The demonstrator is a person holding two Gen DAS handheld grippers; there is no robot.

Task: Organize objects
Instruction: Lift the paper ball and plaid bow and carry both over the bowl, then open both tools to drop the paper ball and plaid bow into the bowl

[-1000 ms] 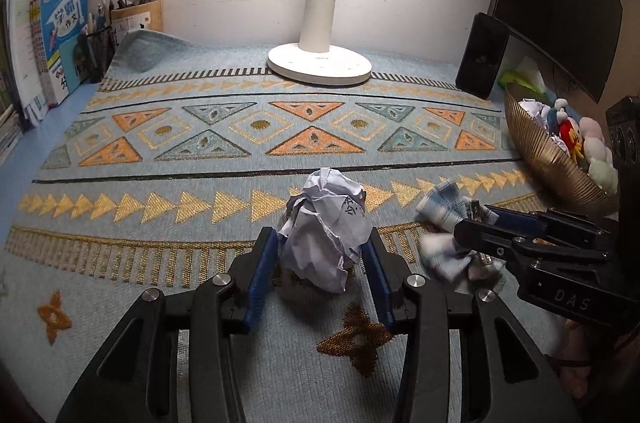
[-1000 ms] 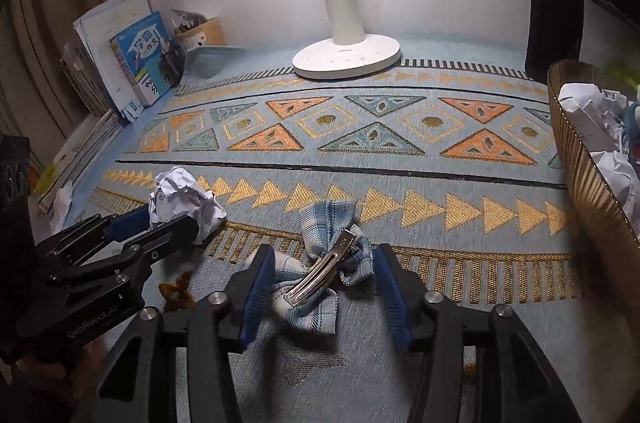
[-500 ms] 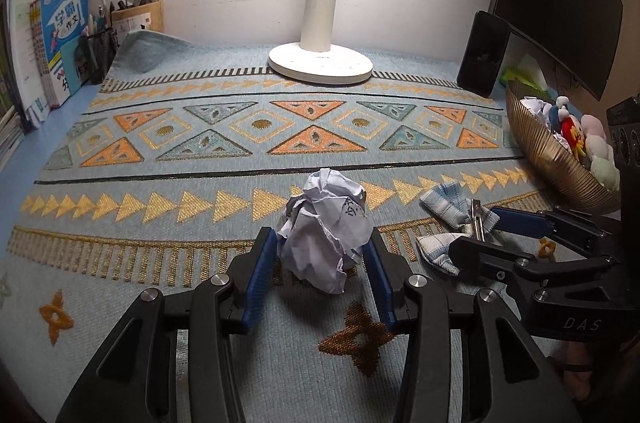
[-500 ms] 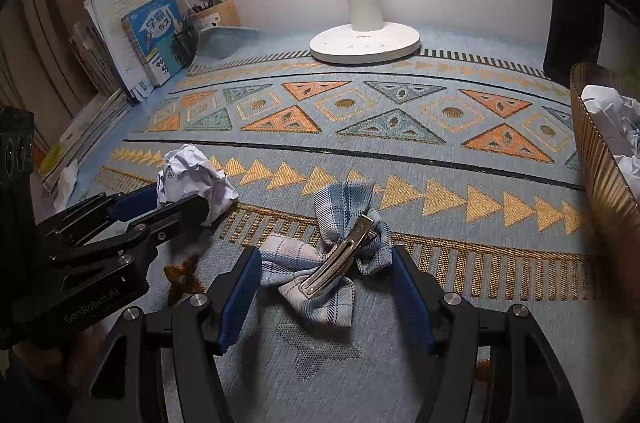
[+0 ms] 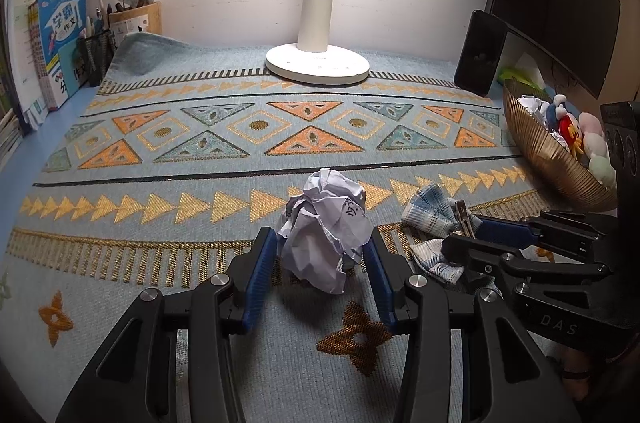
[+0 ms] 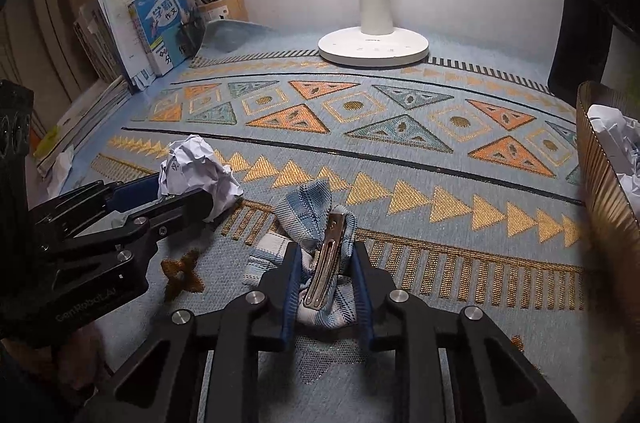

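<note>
- My left gripper (image 5: 320, 263) is clamped on the paper ball (image 5: 326, 227), a blue pad against each side of it, low over the mat (image 5: 160, 191).
- From the right wrist view the same ball (image 6: 196, 171) sits left of my other tool, pinched between the left gripper's tips.
- My right gripper (image 6: 325, 279) is closed on the bow clip (image 6: 316, 247): both pads squeeze the plaid cloth, and the metal clip bar runs up between them.
- In the left view the bow (image 5: 434, 223) lies just right of the ball, with the right gripper's fingers (image 5: 504, 231) over its near end.
- The bow rests on the mat near the row of gold triangles, its far lobe free of the pads.
- The bowl (image 5: 548, 159) stands at the mat's right edge, well apart from both grips; it has crumpled paper and soft toys (image 5: 576, 135) in it.
- A lamp (image 5: 318, 63) stands at the back, books (image 5: 60, 39) at the far left, a phone (image 5: 480, 53) leaning at the right.
</note>
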